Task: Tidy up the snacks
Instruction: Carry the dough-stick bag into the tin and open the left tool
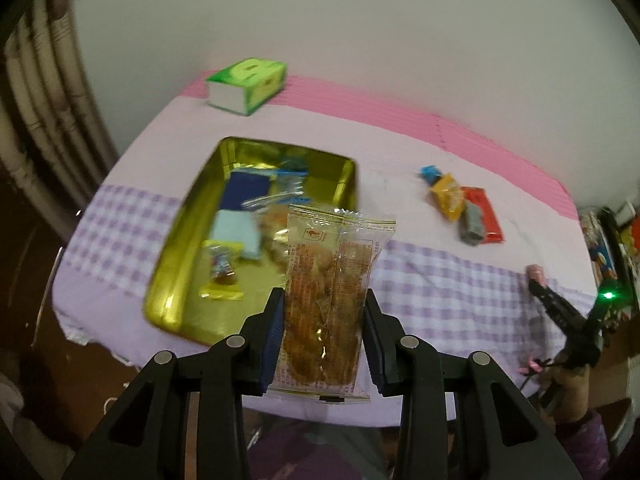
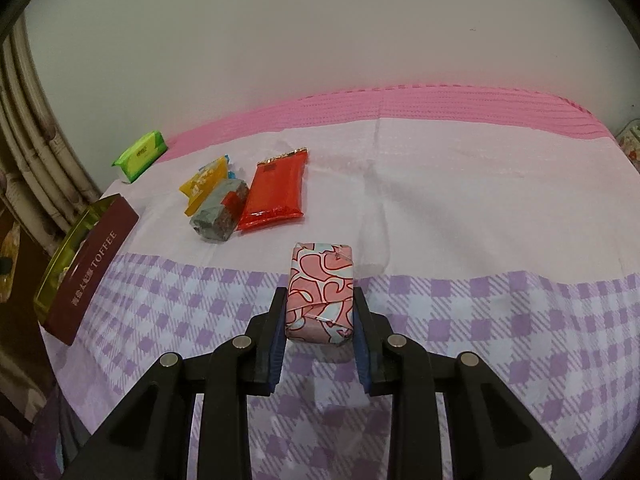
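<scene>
Left wrist view: my left hand-held gripper [image 1: 325, 316] is clamped on a clear snack packet [image 1: 330, 300], standing upright between the pads, brown pieces showing through the film, red print down its back, crimped top edge. It hangs over the near edge of the surface [image 1: 440, 288], just right of the gold tin [image 1: 176, 280]. Inside the tin lie a dark blue pack, a pale blue one, a yellow-edged candy and more clear wrappers. A green tissue pack [image 1: 248, 84] sits at the far edge. Off right, a heap: blue, yellow, grey and red packs [image 1: 464, 208]. My right hand-held gripper [image 1: 538, 284] shows at the far right.

Right wrist view: the right hand-held gripper [image 2: 320, 312] pinches a small pink block [image 2: 321, 292], red swirls on white patches, folded paper ends, low over the purple check cloth. The tin's maroon side reads TOFFEE.
</scene>
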